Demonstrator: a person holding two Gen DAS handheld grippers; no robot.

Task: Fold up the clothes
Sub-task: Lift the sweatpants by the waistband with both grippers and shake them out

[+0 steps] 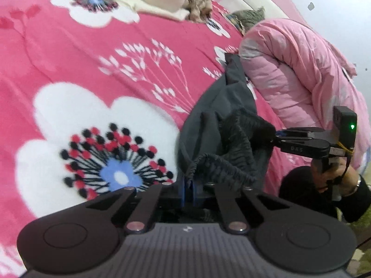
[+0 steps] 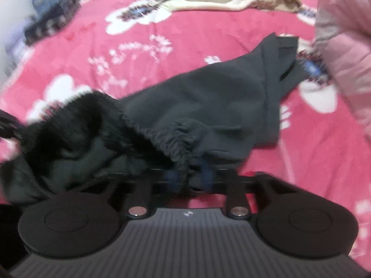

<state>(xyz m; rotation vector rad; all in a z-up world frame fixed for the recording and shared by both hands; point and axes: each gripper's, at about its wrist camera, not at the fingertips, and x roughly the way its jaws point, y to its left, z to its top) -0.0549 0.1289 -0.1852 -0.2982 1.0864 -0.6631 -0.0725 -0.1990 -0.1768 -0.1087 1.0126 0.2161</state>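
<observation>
Jaws closed on the elastic waistband: in the left wrist view our left gripper (image 1: pixel 189 186) pinches the dark trousers (image 1: pixel 215 120), with our right gripper (image 1: pixel 277 136) clamped further along at right. From the right wrist view, the trousers trail far across the pink floral bedspread (image 2: pixel 208 30). We judge we're spreading them; next, pull the waistband taut and lay it flat.

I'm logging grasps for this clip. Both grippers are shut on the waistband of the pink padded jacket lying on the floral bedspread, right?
Not the jacket. In both wrist views the left gripper and right gripper are shut on the elastic waistband of the dark grey trousers; the pink padded jacket lies untouched beside them on the floral bedspread.
</observation>
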